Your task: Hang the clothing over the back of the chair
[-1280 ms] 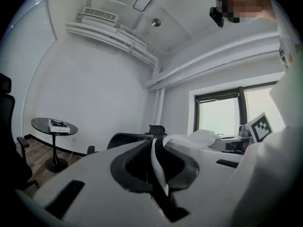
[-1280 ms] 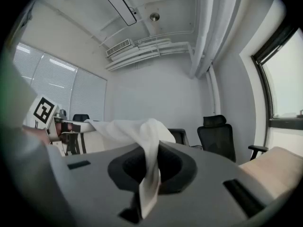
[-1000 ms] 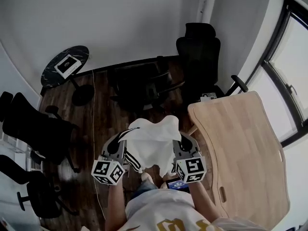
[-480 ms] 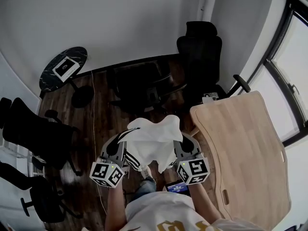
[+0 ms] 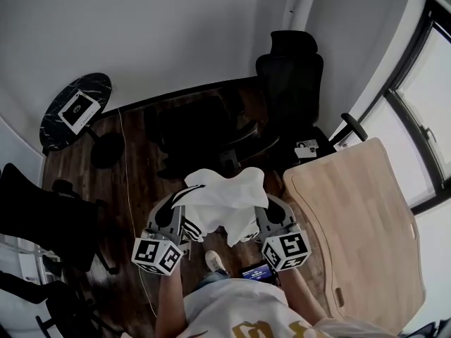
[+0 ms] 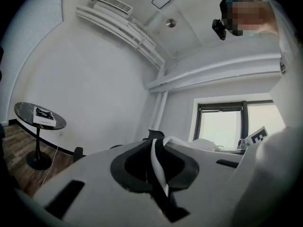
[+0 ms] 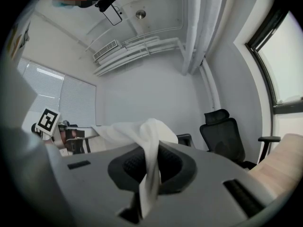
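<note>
A white garment with black stripes hangs stretched between my two grippers, in front of the person's chest. My left gripper is shut on its left edge; a thin fold of the garment runs through the left gripper. My right gripper is shut on the right edge, where a bunch of the white cloth is pinched in the right gripper and drapes out leftward. A low black chair stands just beyond the garment. A taller black chair with a headrest stands behind it to the right.
A light wooden desk lies at the right, beside large windows. A round black side table with a box on it stands far left. More black chairs crowd the left edge. A thin cable runs across the dark wood floor.
The whole view has slid: the black chairs and side table have drifted left and nearer as the person walks forward. Both grippers carry the garment along, their grip unchanged.
</note>
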The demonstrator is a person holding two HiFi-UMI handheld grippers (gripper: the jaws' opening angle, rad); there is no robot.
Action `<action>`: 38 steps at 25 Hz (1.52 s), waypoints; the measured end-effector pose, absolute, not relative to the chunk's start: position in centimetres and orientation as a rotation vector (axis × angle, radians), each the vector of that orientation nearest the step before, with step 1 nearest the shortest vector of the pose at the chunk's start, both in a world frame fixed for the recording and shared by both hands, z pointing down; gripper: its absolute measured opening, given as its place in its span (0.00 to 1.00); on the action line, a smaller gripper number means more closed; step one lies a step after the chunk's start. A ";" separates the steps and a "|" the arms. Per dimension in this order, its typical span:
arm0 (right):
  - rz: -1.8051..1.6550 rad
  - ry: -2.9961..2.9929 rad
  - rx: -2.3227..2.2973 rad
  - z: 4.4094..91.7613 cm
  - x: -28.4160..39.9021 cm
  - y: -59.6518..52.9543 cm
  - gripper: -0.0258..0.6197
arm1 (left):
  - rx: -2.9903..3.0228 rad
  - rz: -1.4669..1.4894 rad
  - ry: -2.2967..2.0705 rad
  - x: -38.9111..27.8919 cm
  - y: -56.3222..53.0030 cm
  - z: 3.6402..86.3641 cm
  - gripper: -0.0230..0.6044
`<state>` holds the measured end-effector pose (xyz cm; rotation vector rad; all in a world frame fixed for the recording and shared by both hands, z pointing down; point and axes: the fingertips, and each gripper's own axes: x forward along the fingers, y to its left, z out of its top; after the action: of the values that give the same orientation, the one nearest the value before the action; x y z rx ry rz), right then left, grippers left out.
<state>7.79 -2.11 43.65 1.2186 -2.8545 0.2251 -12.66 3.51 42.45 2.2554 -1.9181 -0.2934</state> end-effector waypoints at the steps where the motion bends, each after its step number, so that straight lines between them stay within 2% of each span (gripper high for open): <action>1: 0.222 -2.847 1.227 43.7 7.1 -2.9 0.08 | 2.263 -0.293 -1.909 -13.4 2.7 42.5 0.09; 11: 0.168 -2.814 1.327 42.7 2.3 -7.5 0.08 | 2.342 -0.318 -1.908 -18.2 -2.5 41.3 0.09; 24: 0.119 -2.827 1.349 41.0 2.6 -8.8 0.08 | 2.389 -0.360 -1.896 -18.1 -4.8 39.8 0.09; 38: -0.015 -2.920 1.329 34.5 1.7 -9.8 0.08 | 2.469 -0.504 -1.866 -18.9 -4.6 33.5 0.09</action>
<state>1.68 -9.76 34.47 1.3287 -2.9200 -0.0145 -18.93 -4.60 33.50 2.4693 -1.8663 -0.5043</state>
